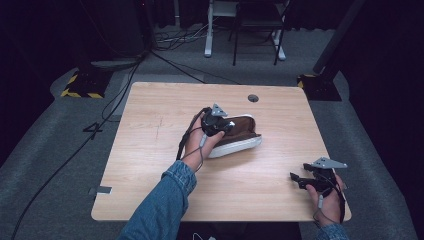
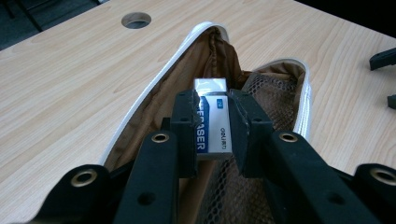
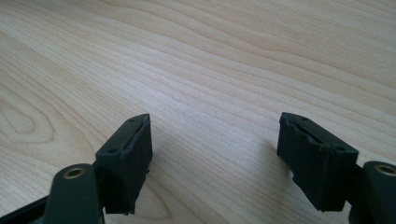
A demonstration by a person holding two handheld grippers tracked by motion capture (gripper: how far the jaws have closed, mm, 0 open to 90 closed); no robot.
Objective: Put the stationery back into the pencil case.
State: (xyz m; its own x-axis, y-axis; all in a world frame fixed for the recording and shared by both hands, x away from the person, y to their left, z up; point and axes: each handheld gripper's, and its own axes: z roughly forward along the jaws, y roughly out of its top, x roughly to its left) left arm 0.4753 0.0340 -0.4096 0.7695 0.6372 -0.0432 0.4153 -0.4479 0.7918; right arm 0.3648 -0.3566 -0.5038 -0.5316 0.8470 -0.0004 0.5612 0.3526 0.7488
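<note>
A light wooden table (image 1: 150, 150) with a round cable hole (image 1: 253, 98) at about one o'clock is set on grey carpet in a dark room. Cables are trailed across the floor at eleven o'clock, and chair legs (image 1: 255, 40) are seen at twelve. Near the table's centre a brown pouch (image 1: 240, 131) with white edging is laid open. The left gripper (image 2: 212, 123) is clamped on a white-and-blue eraser (image 2: 214, 125), held over the pouch's mouth beside its mesh lining. At five o'clock the right gripper (image 1: 299, 179) is rested near the table's edge, its jaws held wide apart over bare wood.
</note>
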